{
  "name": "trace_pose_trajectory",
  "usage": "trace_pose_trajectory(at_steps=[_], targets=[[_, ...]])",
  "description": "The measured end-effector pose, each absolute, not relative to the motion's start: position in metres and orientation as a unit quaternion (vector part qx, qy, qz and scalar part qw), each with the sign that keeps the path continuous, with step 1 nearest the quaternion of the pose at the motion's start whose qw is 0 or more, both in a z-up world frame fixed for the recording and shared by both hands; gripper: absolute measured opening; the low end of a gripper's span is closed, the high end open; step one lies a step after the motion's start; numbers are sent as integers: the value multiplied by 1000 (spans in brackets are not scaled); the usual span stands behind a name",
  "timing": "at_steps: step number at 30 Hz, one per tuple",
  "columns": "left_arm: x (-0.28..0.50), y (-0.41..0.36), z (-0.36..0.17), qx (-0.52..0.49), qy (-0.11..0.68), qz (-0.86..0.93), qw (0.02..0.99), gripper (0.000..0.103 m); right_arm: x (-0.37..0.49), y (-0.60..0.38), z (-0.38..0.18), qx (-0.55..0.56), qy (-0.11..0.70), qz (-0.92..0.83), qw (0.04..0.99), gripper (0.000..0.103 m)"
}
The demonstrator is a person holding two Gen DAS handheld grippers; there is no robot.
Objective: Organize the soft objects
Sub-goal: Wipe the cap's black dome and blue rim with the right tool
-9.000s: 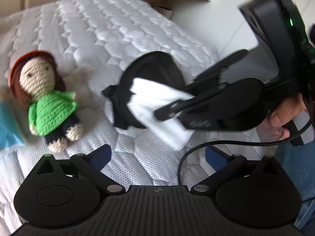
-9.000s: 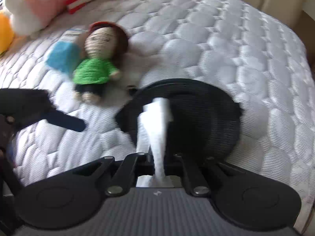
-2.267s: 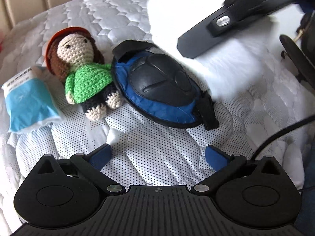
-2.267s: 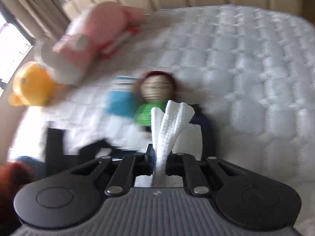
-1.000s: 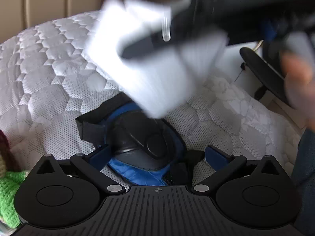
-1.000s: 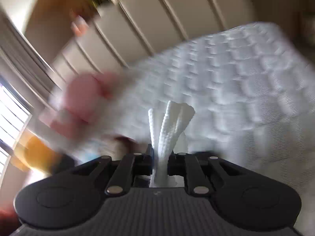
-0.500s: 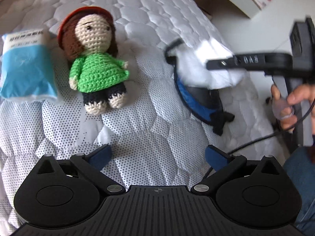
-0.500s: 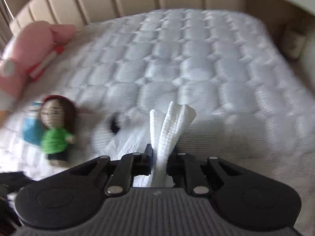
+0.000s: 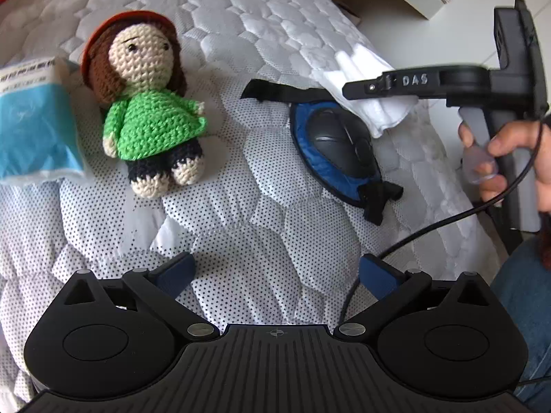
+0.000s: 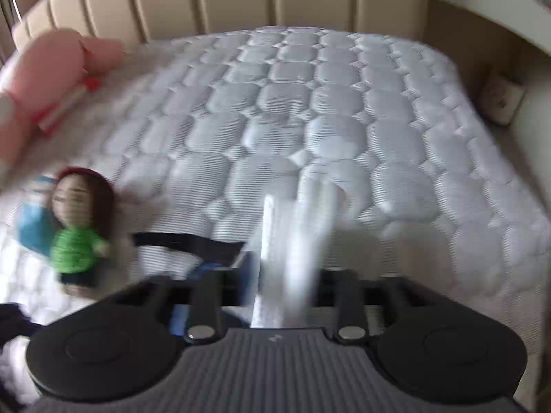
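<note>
Towel [image 10: 292, 241] blurred between opening jaws

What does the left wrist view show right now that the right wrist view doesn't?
Only the left wrist view: the right gripper from the side, the hand on its handle, its cable, and the left gripper open over bare mattress. Only the right wrist view: the pink plush and the beige headboard. Both: the white cloth between the right gripper's opening jaws, the crochet doll, the blue packet, the blue and black pad and the quilted mattress.
</note>
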State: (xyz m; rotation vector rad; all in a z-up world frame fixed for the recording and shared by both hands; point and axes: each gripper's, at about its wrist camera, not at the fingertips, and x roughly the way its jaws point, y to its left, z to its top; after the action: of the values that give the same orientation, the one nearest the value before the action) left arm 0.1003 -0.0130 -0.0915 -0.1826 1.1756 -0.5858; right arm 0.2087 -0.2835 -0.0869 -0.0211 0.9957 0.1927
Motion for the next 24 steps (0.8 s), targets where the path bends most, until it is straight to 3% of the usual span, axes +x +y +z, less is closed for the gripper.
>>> trace_pose_trajectory(at_steps=[5, 8, 10, 12, 13, 20, 24], targets=[[103, -11, -94, -103, 550, -267, 785, 103, 230, -293, -101, 64, 496, 90, 861, 55], [102, -13, -96, -99, 549, -270, 785, 103, 237, -288, -106, 44, 492, 86, 865, 52], [101, -17, -99, -88, 548, -274, 786, 103, 234, -284, -109, 17, 495, 95, 863, 40], [97, -22, -101, -69, 544, -279, 789, 103, 229, -282, -109, -1, 495, 103, 863, 12], [95, -25, -101, -56, 541, -282, 790, 103, 225, -282, -106, -5, 494, 103, 863, 9], [85, -38, -102, 4, 530, -291, 797, 103, 191, -287, -69, 130, 499, 151, 844, 9], [83, -40, -102, 17, 525, -295, 798, 103, 174, -265, -68, 126, 527, 189, 819, 10]])
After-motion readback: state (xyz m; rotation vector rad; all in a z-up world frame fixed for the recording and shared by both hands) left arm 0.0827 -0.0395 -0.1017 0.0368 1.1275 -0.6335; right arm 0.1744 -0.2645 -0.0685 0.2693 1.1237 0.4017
